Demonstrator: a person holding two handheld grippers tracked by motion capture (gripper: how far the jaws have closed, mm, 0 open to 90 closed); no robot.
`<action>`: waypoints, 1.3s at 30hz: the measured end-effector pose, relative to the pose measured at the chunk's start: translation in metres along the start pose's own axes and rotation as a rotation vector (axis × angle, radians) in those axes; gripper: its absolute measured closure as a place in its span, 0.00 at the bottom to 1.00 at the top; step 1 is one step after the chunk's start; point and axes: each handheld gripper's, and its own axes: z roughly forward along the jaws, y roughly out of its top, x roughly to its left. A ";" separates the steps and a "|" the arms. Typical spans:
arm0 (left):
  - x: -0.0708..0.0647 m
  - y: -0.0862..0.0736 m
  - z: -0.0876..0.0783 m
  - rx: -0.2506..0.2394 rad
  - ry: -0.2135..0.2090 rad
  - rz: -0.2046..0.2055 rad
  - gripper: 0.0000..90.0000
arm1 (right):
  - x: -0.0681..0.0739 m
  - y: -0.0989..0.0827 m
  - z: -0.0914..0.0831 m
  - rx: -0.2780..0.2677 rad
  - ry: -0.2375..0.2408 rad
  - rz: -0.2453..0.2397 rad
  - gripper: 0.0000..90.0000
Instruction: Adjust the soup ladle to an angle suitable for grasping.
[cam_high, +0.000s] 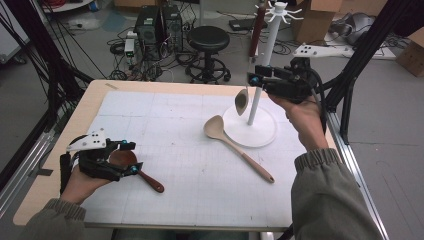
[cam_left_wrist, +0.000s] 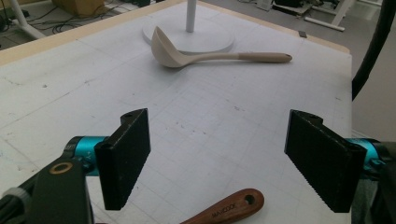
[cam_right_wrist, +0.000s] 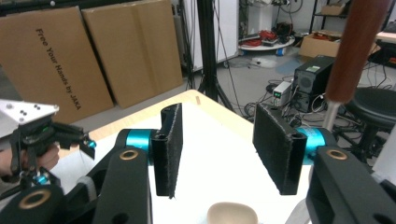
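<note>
left gripper (cam_high: 127, 156): jaws apart, poised over brown wooden spoon (cam_high: 136, 167) lying on mat (cam_high: 165, 130), handle end between pads, untouched | right gripper (cam_high: 256, 76): jaws apart, empty, just beside hanging spoon (cam_high: 242, 101) on white rack (cam_high: 260, 95) | beige ladle (cam_high: 235, 145): lying near rack base

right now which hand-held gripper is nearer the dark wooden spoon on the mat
Left. The left hand-held gripper sits right over the dark wooden spoon, jaws open around it. The right hand-held gripper is across the table, up by the white stand.
</note>
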 end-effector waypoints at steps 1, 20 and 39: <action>0.000 0.000 0.000 0.001 -0.001 -0.001 0.26 | 0.001 -0.003 0.000 0.002 0.005 0.003 0.56; -0.002 -0.002 0.004 0.020 0.002 0.006 0.26 | 0.010 -0.071 -0.001 0.117 -0.015 0.002 0.47; -0.004 -0.002 0.007 0.021 0.011 0.007 0.26 | 0.001 -0.148 -0.001 0.226 -0.058 0.032 0.44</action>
